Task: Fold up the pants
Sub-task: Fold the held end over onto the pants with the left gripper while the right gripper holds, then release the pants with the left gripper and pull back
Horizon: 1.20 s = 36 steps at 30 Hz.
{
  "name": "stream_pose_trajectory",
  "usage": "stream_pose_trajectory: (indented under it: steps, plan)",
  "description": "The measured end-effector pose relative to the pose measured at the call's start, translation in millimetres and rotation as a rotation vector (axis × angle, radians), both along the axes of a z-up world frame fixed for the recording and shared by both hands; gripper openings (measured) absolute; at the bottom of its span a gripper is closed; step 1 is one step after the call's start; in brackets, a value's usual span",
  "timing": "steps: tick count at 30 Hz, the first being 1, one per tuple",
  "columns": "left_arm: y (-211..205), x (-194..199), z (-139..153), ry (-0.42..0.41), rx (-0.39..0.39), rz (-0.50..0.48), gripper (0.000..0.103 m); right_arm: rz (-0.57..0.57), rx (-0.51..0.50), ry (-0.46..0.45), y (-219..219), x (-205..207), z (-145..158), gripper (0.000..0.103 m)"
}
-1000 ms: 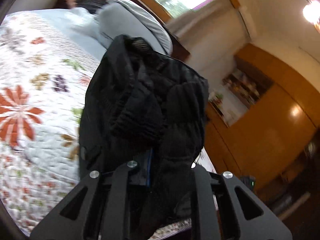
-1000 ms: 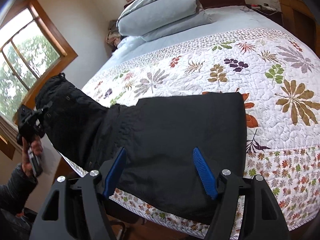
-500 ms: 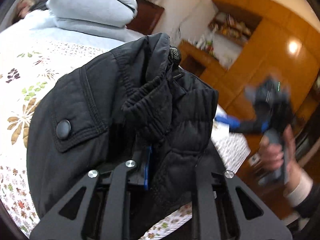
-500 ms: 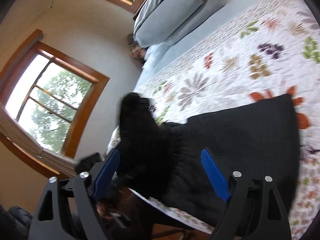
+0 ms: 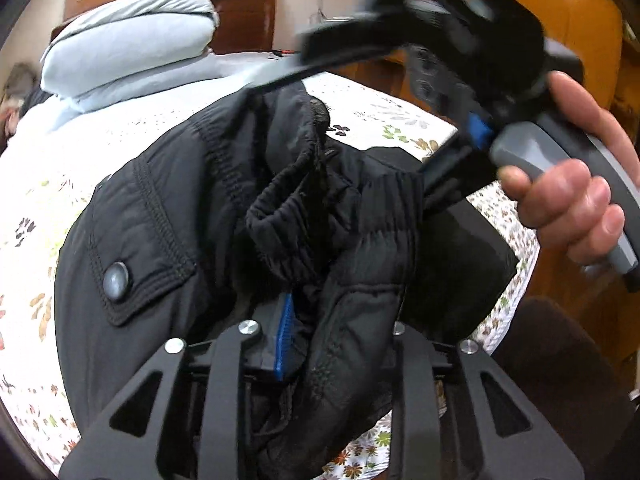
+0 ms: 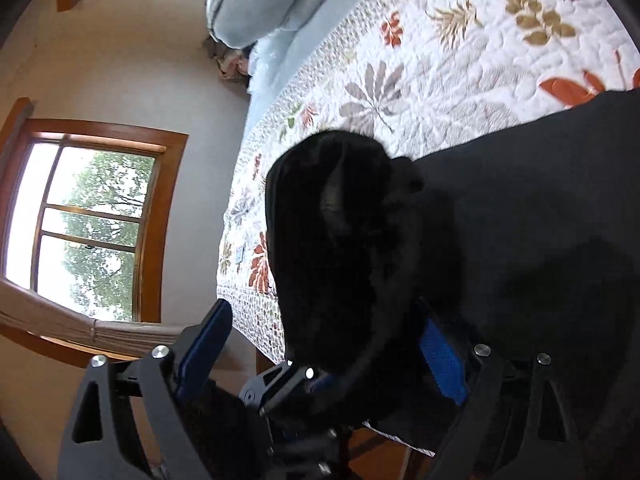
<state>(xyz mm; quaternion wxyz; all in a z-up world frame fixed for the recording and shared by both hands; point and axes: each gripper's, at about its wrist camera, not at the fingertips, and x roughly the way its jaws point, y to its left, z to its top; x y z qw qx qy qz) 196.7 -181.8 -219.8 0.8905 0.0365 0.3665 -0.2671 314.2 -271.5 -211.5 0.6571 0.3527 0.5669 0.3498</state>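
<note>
The left gripper (image 5: 320, 344) has just been easing open, but the pants (image 5: 192, 208) are bunching between its jaws, so it's holding them over the quilt (image 5: 36, 184). The right gripper (image 6: 324, 344) is spreading wide, the waistband end sitting loose between its jaws (looks like a handover). No containers around.

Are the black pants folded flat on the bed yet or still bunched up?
Still bunched. One end of the black pants is gathered between the left gripper's fingers above the quilt; the rest lies spread flat.
</note>
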Motion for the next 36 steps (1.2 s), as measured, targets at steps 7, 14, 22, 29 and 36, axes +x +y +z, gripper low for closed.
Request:
stream_pose_trajectory:
  steps: [7, 14, 22, 29, 36]
  plan:
    - [23.0, -5.1, 18.7, 0.076, -0.088, -0.029, 0.047, -0.027, 0.009, 0.025, -6.7, -1.0, -17.0, 0.035]
    - [101.1, -20.1, 44.8, 0.123, -0.28, 0.1, 0.073, -0.01, 0.064, -0.026, -16.5, -7.9, -10.5, 0.022]
    - [179.2, 0.4, 32.5, 0.161, -0.223, 0.441, 0.083, -0.036, 0.119, -0.082, -48.1, -15.6, 15.6, 0.018]
    - [151.8, 20.9, 25.7, 0.174, -0.2, 0.412, 0.083, -0.163, 0.06, -0.099, -116.2, -20.4, 28.6, 0.018]
    - [87.7, 43.2, 21.2, 0.154, -0.038, 0.341, 0.083, -0.257, 0.019, -0.024, -164.9, -18.7, -11.6, 0.018]
